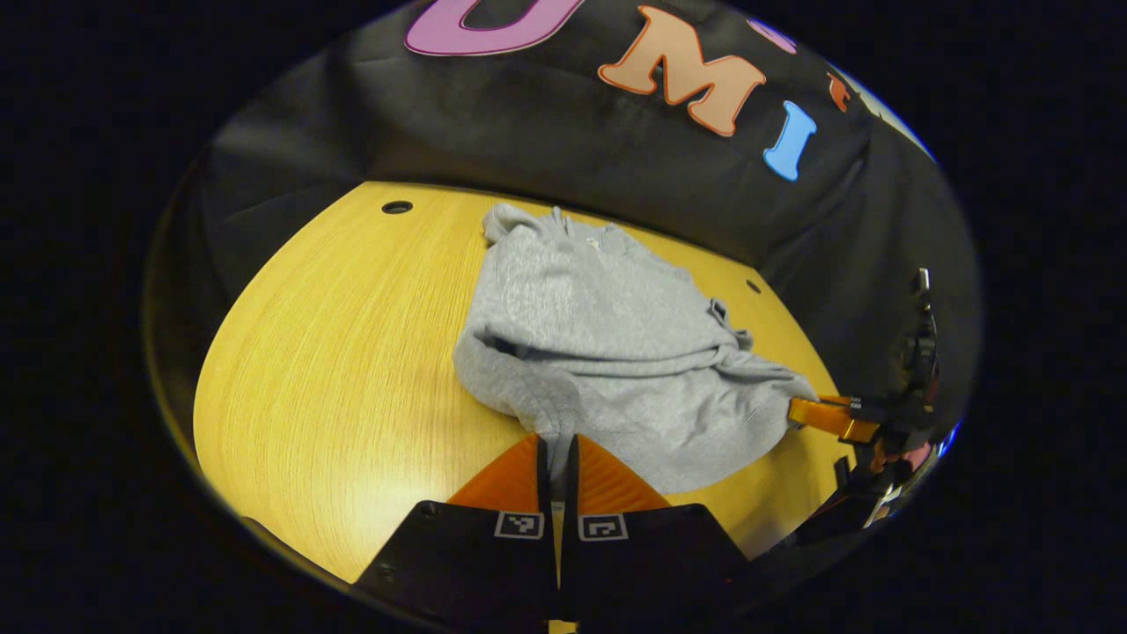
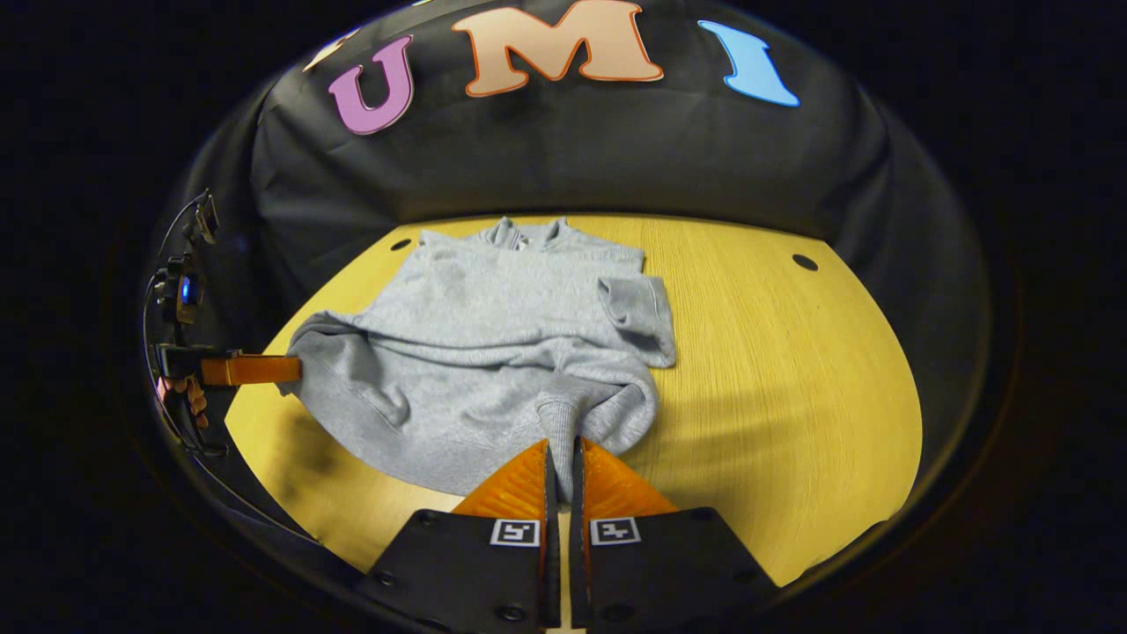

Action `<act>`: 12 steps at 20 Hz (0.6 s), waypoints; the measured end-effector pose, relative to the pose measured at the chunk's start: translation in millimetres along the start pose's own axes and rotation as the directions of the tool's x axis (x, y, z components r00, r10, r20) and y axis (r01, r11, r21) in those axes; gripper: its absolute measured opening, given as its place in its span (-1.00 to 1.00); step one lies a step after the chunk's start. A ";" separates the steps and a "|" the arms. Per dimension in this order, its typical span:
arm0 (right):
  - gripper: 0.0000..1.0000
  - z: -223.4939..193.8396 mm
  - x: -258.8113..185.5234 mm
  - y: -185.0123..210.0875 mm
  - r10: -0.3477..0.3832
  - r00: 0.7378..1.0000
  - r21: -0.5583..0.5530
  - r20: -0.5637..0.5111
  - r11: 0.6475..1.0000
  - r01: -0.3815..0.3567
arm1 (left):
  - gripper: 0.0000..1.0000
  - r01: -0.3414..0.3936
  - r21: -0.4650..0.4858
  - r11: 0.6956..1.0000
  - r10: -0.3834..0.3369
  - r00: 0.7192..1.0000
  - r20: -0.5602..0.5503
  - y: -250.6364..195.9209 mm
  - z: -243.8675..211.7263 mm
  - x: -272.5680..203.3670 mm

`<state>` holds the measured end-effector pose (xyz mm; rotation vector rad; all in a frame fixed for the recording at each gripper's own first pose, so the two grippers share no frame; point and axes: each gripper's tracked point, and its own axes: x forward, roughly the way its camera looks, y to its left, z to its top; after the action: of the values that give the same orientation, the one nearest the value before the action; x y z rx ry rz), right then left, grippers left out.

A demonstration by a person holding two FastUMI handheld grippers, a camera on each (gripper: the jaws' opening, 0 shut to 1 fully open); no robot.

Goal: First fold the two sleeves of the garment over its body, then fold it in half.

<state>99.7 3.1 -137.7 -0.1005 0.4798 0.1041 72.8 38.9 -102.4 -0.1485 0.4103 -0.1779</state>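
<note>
i see a grey garment point(image 2: 493, 352) lying on the yellow wooden surface point(image 2: 792, 396), collar at the far side. both sleeves look already folded over the body. my left tool point(image 1: 556, 453) pinches the near hem corner on the left, and my right tool point(image 2: 561, 462) pinches the near hem on the right. i judge the final fold in half is just starting.

Sweatshirt point(image 2: 493, 352): heather grey, plain, no print. Table point(image 2: 792, 396): yellow wood, fine straight grain, small dark holes. Left gripper point(image 1: 556, 451) and right gripper point(image 2: 563, 458): orange ribbed fingers, black bodies with black-and-white square markers. Booth wall point(image 2: 572, 158): black cloth.
</note>
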 end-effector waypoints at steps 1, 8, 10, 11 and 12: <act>-0.87 10.2 1.7 -1.7 -0.001 1.000 -0.003 0.018 1.000 0.001 | -1.00 0.007 -0.010 1.000 -0.007 1.000 0.019 -2.2 14.0 0.9; -0.87 70.0 41.1 -14.3 0.006 0.999 -0.023 0.043 1.000 -0.005 | -1.00 -0.006 -0.012 1.000 0.007 0.998 0.070 0.4 72.8 43.8; -0.87 72.7 61.5 -15.4 0.016 1.000 -0.025 0.003 1.000 -0.016 | -1.00 -0.023 -0.024 0.999 0.024 0.999 0.047 5.0 78.6 64.4; -0.87 72.6 70.3 -17.3 0.018 1.000 -0.025 -0.015 1.000 -0.018 | -1.00 -0.035 -0.030 0.999 0.036 0.998 0.044 6.9 82.3 75.0; -0.87 72.3 77.8 -18.5 0.021 0.999 -0.022 -0.036 1.000 -0.022 | -1.00 -0.045 -0.037 0.998 0.047 0.998 0.043 9.5 86.6 81.7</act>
<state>203.5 -0.6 -108.8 -0.1192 0.5152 0.1288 183.2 41.0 -56.9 -0.1781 0.3736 -0.1215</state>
